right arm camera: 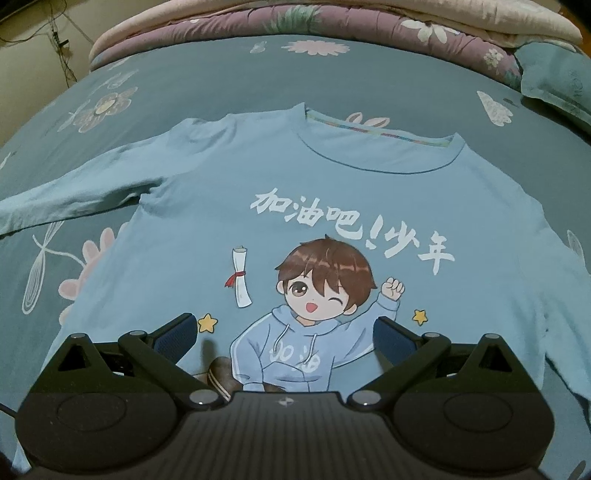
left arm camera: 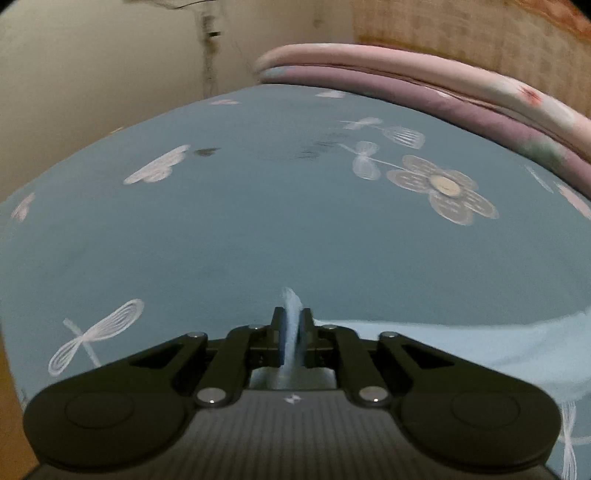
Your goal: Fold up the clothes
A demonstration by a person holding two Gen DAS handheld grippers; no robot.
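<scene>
A light blue long-sleeved shirt lies flat, front up, on the bed, with white lettering and a cartoon boy printed on its chest. Its left sleeve stretches out toward the left edge. My right gripper hovers open over the lower part of the print, nothing between its fingers. In the left wrist view my left gripper is shut on a fold of the light blue sleeve fabric, and the rest of that cloth trails off to the right.
A teal bedsheet with white flower and dragonfly prints covers the bed. Folded pink and purple quilts are stacked along the far edge, with a teal pillow at the far right. A beige wall with a cable stands at the left.
</scene>
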